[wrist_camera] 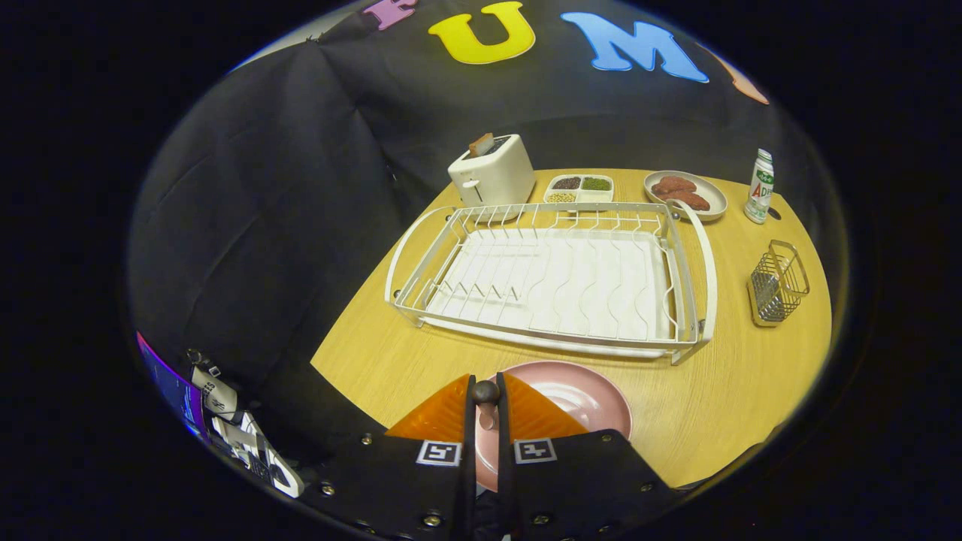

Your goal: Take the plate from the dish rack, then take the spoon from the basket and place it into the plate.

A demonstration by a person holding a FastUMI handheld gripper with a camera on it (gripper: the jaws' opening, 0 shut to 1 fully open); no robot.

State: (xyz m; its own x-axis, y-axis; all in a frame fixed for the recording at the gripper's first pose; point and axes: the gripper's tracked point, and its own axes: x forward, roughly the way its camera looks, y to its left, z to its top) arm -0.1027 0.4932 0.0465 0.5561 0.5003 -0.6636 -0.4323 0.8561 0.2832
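A pink plate (pixel 579 398) lies flat on the wooden table (pixel 736 391), in front of the white dish rack (pixel 556 278), whose slots hold nothing. My gripper (pixel 485 383) hovers over the plate's near left part. Its fingers are almost together and pinch a thin spoon (pixel 485 394), of which a dark rounded end and a short piece of stem show between the fingertips. The small wire basket (pixel 778 282) stands to the right of the rack, beyond the fingers, and looks empty.
Behind the rack stand a white toaster (pixel 492 174), a divided tray of grains (pixel 579 188), a plate of sausages (pixel 685 194) and a small bottle (pixel 760 186). The table's curved edge runs just left of the fingers.
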